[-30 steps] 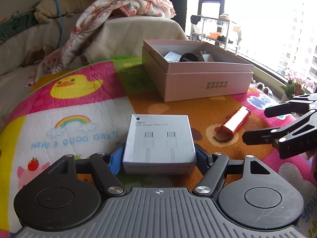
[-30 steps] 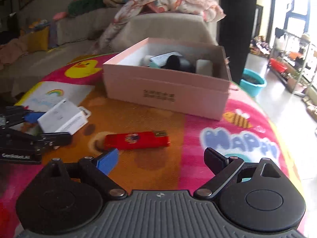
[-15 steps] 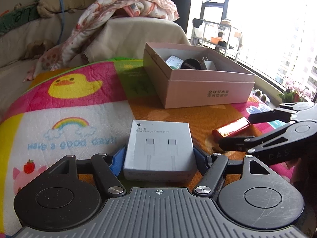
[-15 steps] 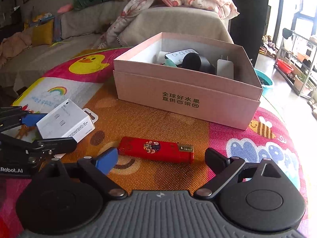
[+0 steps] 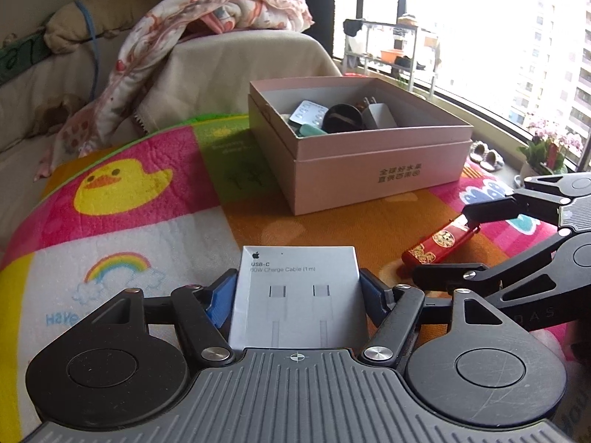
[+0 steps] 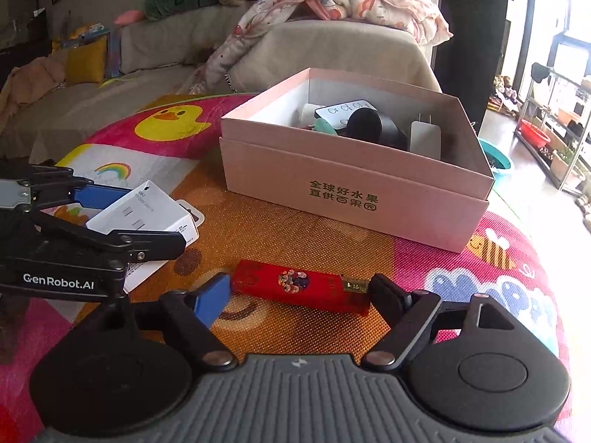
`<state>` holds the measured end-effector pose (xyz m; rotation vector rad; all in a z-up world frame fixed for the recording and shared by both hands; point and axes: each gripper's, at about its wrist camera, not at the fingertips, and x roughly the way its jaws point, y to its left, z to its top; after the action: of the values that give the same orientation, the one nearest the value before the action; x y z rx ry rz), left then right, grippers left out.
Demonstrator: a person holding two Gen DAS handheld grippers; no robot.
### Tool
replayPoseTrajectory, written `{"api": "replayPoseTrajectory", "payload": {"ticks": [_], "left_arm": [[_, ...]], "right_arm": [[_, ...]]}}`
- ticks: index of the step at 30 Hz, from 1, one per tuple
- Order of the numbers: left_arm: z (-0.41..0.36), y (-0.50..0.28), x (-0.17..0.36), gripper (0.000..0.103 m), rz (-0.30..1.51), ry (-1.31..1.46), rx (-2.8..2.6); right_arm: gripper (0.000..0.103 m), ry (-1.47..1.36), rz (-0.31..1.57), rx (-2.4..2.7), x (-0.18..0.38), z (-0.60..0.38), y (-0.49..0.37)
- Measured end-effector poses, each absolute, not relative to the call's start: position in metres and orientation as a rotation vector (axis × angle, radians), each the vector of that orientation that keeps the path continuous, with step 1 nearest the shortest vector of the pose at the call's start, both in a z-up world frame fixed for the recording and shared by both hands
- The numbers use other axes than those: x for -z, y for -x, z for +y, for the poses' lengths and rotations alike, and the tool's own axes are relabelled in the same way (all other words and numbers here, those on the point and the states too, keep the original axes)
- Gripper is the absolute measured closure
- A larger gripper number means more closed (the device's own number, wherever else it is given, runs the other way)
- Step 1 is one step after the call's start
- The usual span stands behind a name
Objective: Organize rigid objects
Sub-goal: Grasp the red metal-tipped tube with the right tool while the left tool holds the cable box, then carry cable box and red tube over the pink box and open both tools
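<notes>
My left gripper (image 5: pixel 297 291) is shut on a white USB-C cable box (image 5: pixel 298 295), which also shows in the right wrist view (image 6: pixel 147 214), held just above the mat. My right gripper (image 6: pixel 299 291) is open, its fingers at either end of a red lighter-like stick (image 6: pixel 299 286) lying on the orange patch; the stick also shows in the left wrist view (image 5: pixel 439 241). The open pink box (image 5: pixel 369 162) stands behind, holding a blister pack, a black round object and a white charger. It also shows in the right wrist view (image 6: pixel 354 188).
A colourful quilted mat (image 5: pixel 122 184) with a duck and a rainbow covers the table. A sofa with a draped blanket (image 5: pixel 207 26) is behind. A window and a shelf rack (image 5: pixel 388 48) are at the right.
My right gripper has moved forward and down until its open fingers flank the red stick. My left gripper has kept hold of the white box and raised it slightly.
</notes>
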<state>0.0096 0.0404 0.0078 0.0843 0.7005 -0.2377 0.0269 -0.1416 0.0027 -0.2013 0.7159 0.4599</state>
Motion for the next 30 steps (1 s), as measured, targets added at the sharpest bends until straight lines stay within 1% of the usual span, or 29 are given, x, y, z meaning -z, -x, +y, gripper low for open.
{"api": "replayPoseTrajectory", "payload": {"ticks": [5,7,10,14,18,21,23,24,25,27,30], "left_arm": [[0.041,0.014,-0.018,0.029,0.649,-0.086,0.301],[0.043,0.018,-0.034,0.029,0.6,-0.065,0.33],[0.041,0.011,-0.079,0.029,0.481,-0.089,0.362],[0.035,-0.027,-0.137,0.029,0.366,-0.105,0.401],[0.021,-0.096,-0.164,0.029,0.395,-0.062,0.457],[0.015,-0.146,-0.168,0.029,0.444,0.027,0.489],[0.01,-0.179,-0.158,0.029,0.504,0.075,0.484],[0.008,-0.191,-0.15,0.03,0.534,0.084,0.465],[0.007,-0.201,-0.139,0.031,0.556,0.077,0.45],[0.008,-0.201,-0.124,0.031,0.558,0.051,0.44],[0.021,-0.178,-0.107,0.031,0.54,0.038,0.415]], "right_arm": [[0.02,0.253,0.684,-0.49,-0.011,-0.158,-0.003],[0.02,0.268,0.654,-0.483,-0.018,-0.166,0.006],[0.02,0.267,0.576,-0.461,-0.04,-0.177,0.009],[0.02,0.224,0.434,-0.408,-0.08,-0.183,-0.005],[0.02,0.199,0.381,-0.371,-0.101,-0.172,-0.043],[0.02,0.165,0.376,-0.384,-0.106,-0.158,-0.071],[0.02,0.145,0.377,-0.415,-0.103,-0.147,-0.087],[0.016,0.155,0.406,-0.412,-0.099,-0.139,-0.096],[0.015,0.171,0.441,-0.409,-0.094,-0.132,-0.099],[0.015,0.194,0.48,-0.417,-0.085,-0.125,-0.096],[0.015,0.221,0.48,-0.41,-0.068,-0.13,-0.073]]}}
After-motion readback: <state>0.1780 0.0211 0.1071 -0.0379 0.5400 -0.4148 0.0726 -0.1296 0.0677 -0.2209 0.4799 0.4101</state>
